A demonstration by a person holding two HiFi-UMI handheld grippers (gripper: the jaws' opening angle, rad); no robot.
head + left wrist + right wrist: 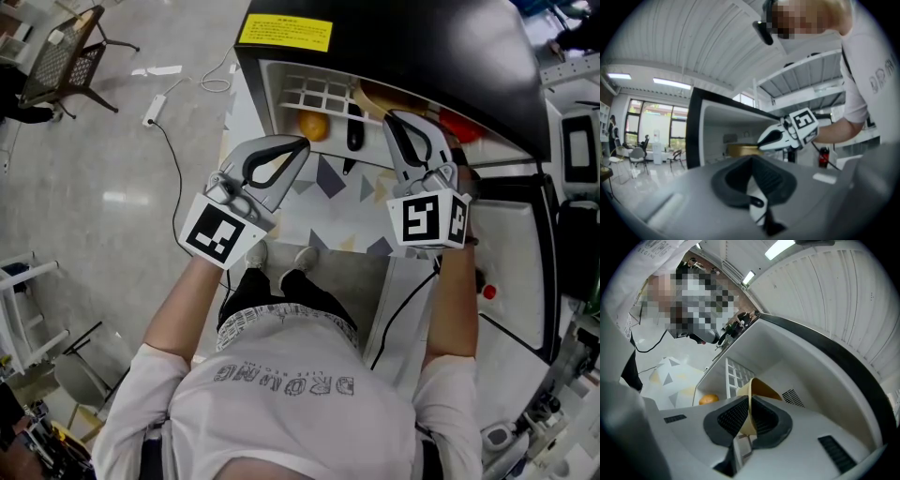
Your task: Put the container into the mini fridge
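Note:
The black mini fridge stands open, and my right gripper reaches into its white compartment. In the right gripper view the right gripper is shut on the thin rim of a tan container, held inside the fridge cavity. The head view shows only part of the container, past the right jaws. From the left gripper view the container is a golden shape in front of the right gripper. My left gripper hovers before the fridge opening, left of the right one. Its jaws are shut with nothing between them.
An orange fruit lies in the fridge beside a white wire shelf and a dark object. The fridge door hangs open on the right. A triangle-patterned mat covers the floor below. A cable crosses the floor at left.

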